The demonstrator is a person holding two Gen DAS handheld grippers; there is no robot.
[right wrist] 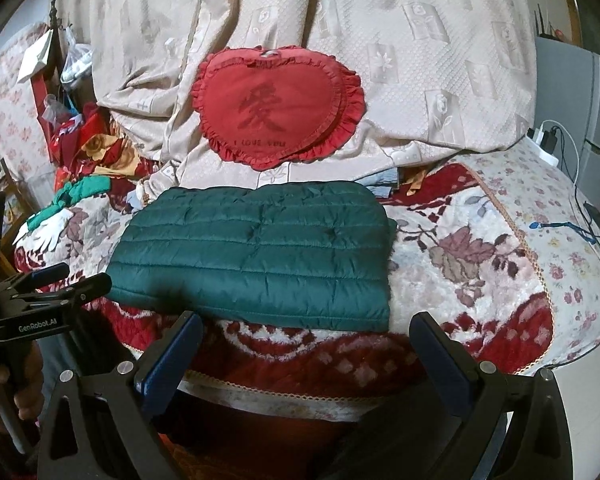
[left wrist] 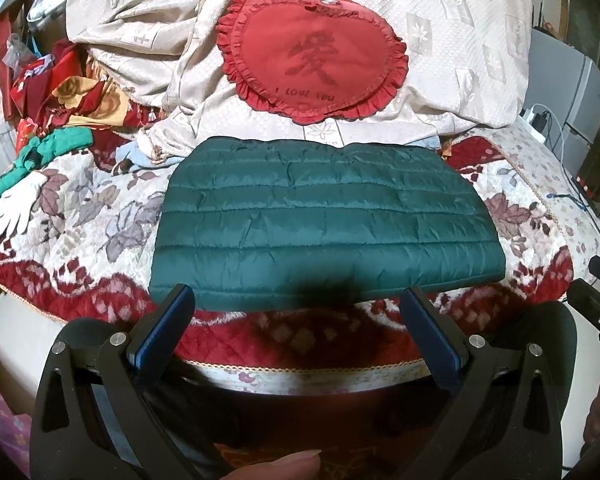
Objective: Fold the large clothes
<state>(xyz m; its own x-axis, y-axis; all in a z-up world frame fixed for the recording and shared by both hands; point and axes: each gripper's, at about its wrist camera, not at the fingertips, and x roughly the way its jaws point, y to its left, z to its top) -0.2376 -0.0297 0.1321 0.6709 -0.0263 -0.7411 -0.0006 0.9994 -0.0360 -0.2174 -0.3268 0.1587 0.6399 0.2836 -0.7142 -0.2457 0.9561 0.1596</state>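
A dark green quilted jacket (left wrist: 324, 224) lies folded into a flat rectangle on the floral bed cover (left wrist: 80, 216). It also shows in the right wrist view (right wrist: 260, 248). My left gripper (left wrist: 300, 300) is open and empty, its blue-padded fingers just short of the jacket's near edge. My right gripper (right wrist: 308, 324) is open and empty, held back near the bed's front edge, to the right of the jacket's middle. The left gripper's body (right wrist: 40, 300) shows at the left of the right wrist view.
A red heart-shaped cushion (left wrist: 316, 52) leans on a beige quilt (left wrist: 460, 40) behind the jacket. Red and green clothes (left wrist: 60, 120) and a white glove (left wrist: 16, 204) lie at the left. A power strip with chargers (right wrist: 546, 144) and cables (right wrist: 580, 228) sit at the right.
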